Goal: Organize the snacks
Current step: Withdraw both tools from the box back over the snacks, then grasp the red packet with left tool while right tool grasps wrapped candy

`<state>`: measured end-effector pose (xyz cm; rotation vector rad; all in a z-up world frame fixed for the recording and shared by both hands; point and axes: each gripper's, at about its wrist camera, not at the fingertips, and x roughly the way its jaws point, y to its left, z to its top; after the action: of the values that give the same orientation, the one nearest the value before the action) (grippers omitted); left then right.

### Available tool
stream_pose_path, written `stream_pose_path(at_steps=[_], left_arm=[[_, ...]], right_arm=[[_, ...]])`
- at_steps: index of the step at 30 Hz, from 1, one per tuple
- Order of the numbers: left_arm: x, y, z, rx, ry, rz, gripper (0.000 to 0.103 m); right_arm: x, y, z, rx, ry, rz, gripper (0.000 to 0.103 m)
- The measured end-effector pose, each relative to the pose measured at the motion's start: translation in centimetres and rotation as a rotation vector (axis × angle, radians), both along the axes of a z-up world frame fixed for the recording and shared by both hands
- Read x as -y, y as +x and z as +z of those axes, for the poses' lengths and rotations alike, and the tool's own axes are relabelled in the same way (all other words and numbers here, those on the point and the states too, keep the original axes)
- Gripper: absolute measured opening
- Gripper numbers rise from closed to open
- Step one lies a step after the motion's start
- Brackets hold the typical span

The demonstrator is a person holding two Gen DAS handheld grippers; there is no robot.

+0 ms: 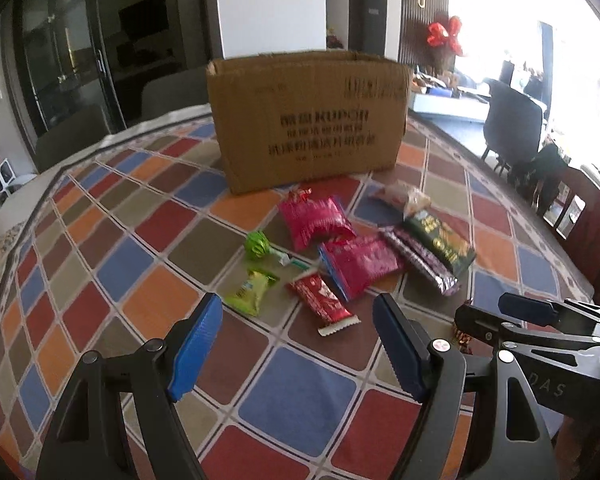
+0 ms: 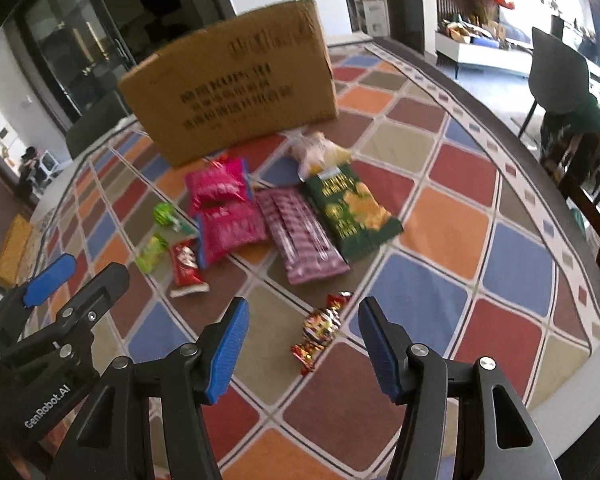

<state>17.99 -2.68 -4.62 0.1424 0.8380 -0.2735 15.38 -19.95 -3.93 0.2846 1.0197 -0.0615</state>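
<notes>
An open cardboard box (image 1: 308,120) stands on the checkered tablecloth (image 1: 148,264). In front of it lie two pink bags (image 1: 316,222) (image 1: 360,264), a green lollipop (image 1: 256,245), a small green packet (image 1: 252,290), a red bar (image 1: 324,300), a purple pack (image 1: 420,258), a dark green pack (image 1: 440,240) and a clear bag (image 1: 404,198). My left gripper (image 1: 298,340) hovers open just short of the red bar, with nothing between its fingers. My right gripper (image 2: 303,348) is open above a red-gold wrapped candy (image 2: 320,328), which shows between its fingers untouched.
The two grippers are side by side; the right gripper (image 1: 500,314) shows at the right of the left wrist view. Chairs (image 2: 560,76) stand past the table's right edge. A yellow cushion (image 2: 12,248) lies off the left edge.
</notes>
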Motion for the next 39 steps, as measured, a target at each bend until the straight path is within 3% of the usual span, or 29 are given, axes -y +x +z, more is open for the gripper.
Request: stream_pose_path(at_steps=[10, 16, 21, 29, 36, 39], left_arm=[[0.8, 1.5, -2.4, -0.055, -0.007, -0.018, 0.077], [1.3, 2.8, -3.2, -0.080, -0.016, -0.022, 0.072], [1.7, 3.8, -3.6, -0.096, -0.027, -0.026, 0.061], [1.6, 4.9, -4.9, -0.158, -0.049, -0.019, 0.041], [1.0, 5.5, -5.6, -0.230, -0.115, -0.010, 0.023], [0.5, 5.6, -5.6, -0.246, -0.135, 0.003, 0.022]], right_arm=[[-0.3, 0.3, -1.9, -0.055, 0.028, 0.005, 0.047], [-0.4, 1.0, -2.5, -0.080, 0.028, 0.013, 0.034], [-0.7, 1.4, -2.8, -0.090, 0.035, 0.028, 0.025], [-1.1, 1.9, -2.7, -0.074, 0.035, 0.041, 0.024], [-2.5, 2.4, -2.1, -0.037, 0.051, 0.089, 0.024], [-2.7, 2.8, -1.9, -0.024, 0.051, 0.094, 0.024]])
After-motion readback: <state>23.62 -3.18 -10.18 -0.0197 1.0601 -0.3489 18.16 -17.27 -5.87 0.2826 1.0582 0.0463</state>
